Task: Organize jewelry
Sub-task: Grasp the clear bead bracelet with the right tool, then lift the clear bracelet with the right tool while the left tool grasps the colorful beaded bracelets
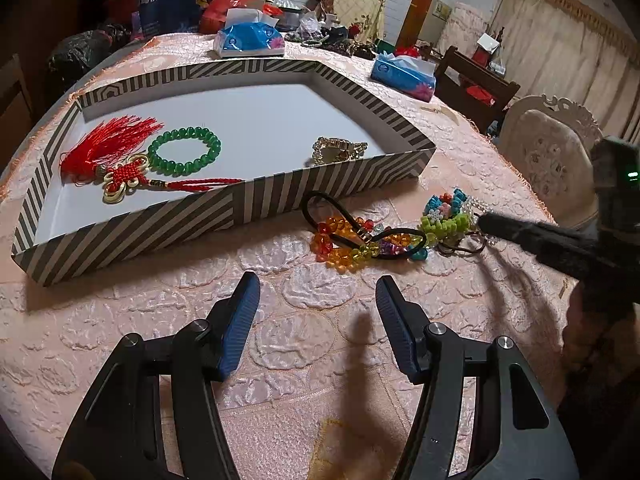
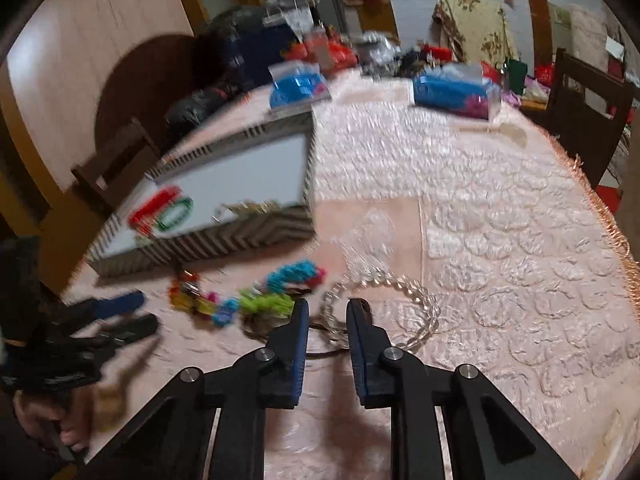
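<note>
Jewelry on the worktop: a clear, twisted glass-like bracelet (image 2: 384, 308) lies on the pink embossed cloth (image 2: 500, 208), well outside the box.
Right hand-held gripper (image 2: 327, 322): my jaws stand narrowly apart either side of the clear bracelet's near rim; the blurred view does not show the pads pressing it.
Left hand-held gripper (image 1: 318, 298): my blue-padded jaws stand apart with nothing between them, over bare cloth.
Just ahead of the left one: a black cord strung with orange and multicoloured translucent beads (image 1: 360, 236), touching a green-and-blue beaded ornament (image 1: 448, 212).
Striped shallow cardboard box (image 1: 132, 232): it holds a red tassel knot charm (image 1: 108, 152), a green bead bracelet (image 1: 184, 152) and a gold-toned chain piece (image 1: 338, 148).
Far side: two blue tissue packs (image 1: 250, 38).
</note>
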`<state>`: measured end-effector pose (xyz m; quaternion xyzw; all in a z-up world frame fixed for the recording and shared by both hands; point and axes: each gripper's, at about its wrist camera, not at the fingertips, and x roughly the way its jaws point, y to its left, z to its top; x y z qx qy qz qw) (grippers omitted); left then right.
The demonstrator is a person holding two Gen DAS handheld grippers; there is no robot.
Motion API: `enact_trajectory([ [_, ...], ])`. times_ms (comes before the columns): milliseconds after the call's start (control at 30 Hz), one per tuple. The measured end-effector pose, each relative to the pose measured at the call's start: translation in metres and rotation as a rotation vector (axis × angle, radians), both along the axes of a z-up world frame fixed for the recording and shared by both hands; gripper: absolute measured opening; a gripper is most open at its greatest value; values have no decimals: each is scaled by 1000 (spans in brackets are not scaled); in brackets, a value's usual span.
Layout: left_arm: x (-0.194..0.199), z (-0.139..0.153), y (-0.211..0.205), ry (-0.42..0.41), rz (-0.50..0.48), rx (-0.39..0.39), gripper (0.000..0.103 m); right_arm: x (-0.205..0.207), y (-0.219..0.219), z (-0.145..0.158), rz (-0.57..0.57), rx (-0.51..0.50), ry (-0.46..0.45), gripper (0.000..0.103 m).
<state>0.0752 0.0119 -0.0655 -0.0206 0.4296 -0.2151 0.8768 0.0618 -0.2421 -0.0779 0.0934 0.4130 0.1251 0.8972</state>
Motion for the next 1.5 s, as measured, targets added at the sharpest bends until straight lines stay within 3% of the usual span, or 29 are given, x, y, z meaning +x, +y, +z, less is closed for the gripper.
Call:
enact_trajectory([
  [333, 0, 0, -1, -2, -2, 8, 61, -3, 15, 0, 42, -166, -43, 14],
  [433, 0, 0, 0, -2, -2, 7, 61, -4, 12, 1, 12, -172, -39, 7],
  [500, 0, 0, 0, -1, -1, 3, 61, -7, 6, 3, -37, -154, -41, 7],
  [733, 0, 0, -2, -4, -3, 12, 61, -37, -48, 27, -237, 72, -75, 7],
  [833, -1, 8, -13, -13, -29, 36, 61, -47, -68, 20, -317, 148, -20, 7],
  [1033, 0, 48, -82, -86, -205, 11, 61, -44, -64, 9, -293, 204, 30, 7],
  [1267, 38, 27, -146, 4, -267, 133, 60, -43, -61, -7, -277, 209, 79, 7],
  [1400, 44, 13, -153, 29, -241, 207, 48, -44, -62, -9, -277, 220, 80, 7],
  [1433, 44, 11, -150, 43, -236, 197, 31, -44, -62, -9, -276, 217, 80, 7],
  [1467, 45, 10, -146, 51, -234, 165, 22, -44, -61, -9, -275, 216, 80, 7],
  [1500, 46, 10, -142, 58, -225, 152, 22, -44, -61, -8, -275, 217, 77, 7],
])
